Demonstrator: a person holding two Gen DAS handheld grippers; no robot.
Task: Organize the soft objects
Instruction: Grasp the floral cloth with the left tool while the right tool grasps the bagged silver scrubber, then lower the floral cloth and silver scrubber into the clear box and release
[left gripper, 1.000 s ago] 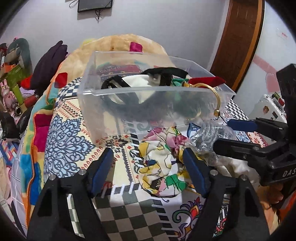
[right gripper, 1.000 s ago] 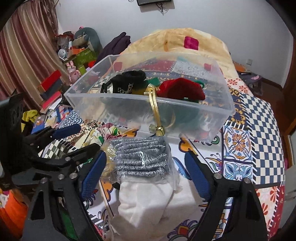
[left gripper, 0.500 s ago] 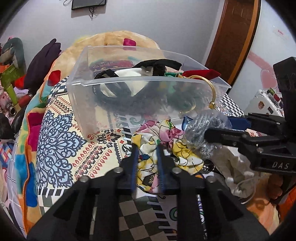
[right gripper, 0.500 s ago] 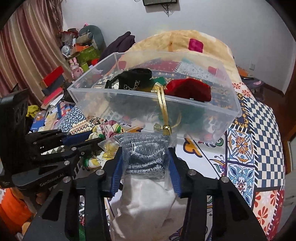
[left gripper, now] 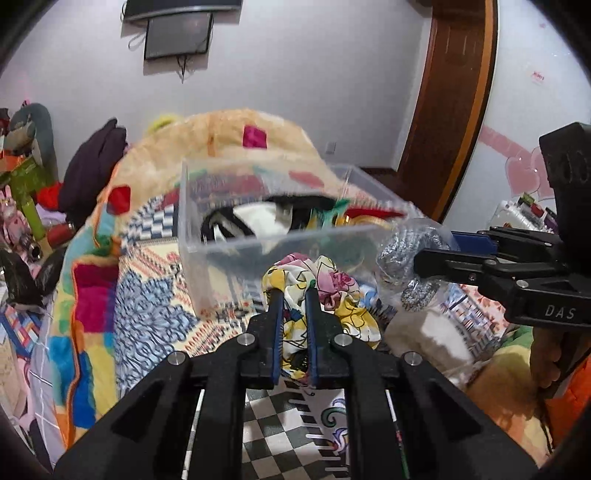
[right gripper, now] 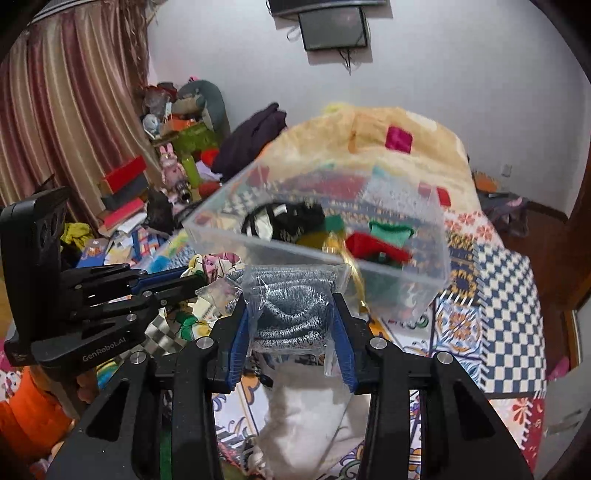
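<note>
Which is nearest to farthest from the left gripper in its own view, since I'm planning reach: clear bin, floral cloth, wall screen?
1. floral cloth, pinched in the left gripper.
2. clear bin, just beyond.
3. wall screen, high on the far wall.

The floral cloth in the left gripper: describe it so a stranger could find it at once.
Find the clear plastic bin on the patterned bedspread. Just in front of it, the left gripper pinches a crumpled floral cloth. It is yellow, pink and white, unlike the grey bagged bundle beside it.

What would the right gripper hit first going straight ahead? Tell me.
Probably the near wall of the clear bin, just beyond the bagged grey fabric clamped in the right gripper; depth is uncertain.
</note>
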